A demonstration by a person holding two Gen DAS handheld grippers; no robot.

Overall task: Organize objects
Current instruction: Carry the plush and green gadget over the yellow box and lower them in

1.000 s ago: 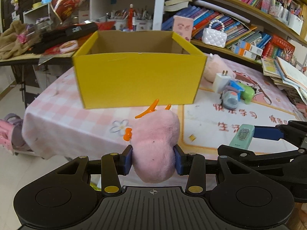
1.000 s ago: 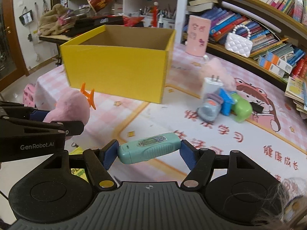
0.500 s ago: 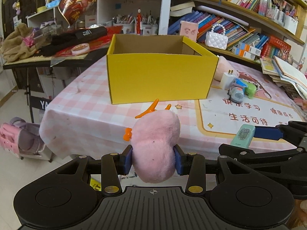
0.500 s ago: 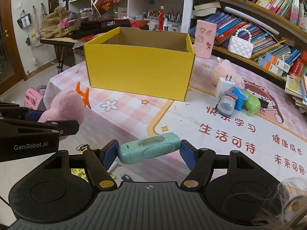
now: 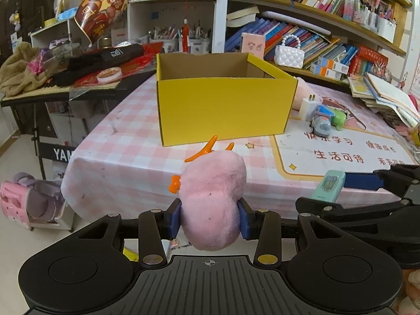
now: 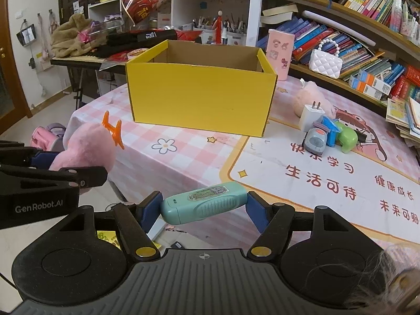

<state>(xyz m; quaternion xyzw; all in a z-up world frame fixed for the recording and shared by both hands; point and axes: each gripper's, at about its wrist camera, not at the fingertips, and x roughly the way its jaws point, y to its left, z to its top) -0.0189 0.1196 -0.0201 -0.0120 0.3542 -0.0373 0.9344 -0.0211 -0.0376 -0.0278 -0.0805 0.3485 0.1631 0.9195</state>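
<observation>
My left gripper (image 5: 210,219) is shut on a pink plush toy (image 5: 214,199) with orange feet, held off the table's near edge; the toy also shows in the right wrist view (image 6: 86,147). My right gripper (image 6: 203,208) is shut on a mint-green oblong device (image 6: 203,203), also seen in the left wrist view (image 5: 329,186). An open yellow cardboard box (image 5: 223,105) stands on the pink checked table (image 5: 126,157) ahead; it also shows in the right wrist view (image 6: 200,97). Its inside looks empty from here.
To the right of the box lie a white charger (image 6: 311,114), a grey toy car (image 6: 315,140), a green toy (image 6: 346,139) and another pink plush (image 6: 308,98). Bookshelves (image 6: 354,26) stand behind. A cluttered keyboard stand (image 5: 65,86) is at left.
Both grippers have pulled back from the table with their objects still held. The box and table now look farther away and more floor shows.
</observation>
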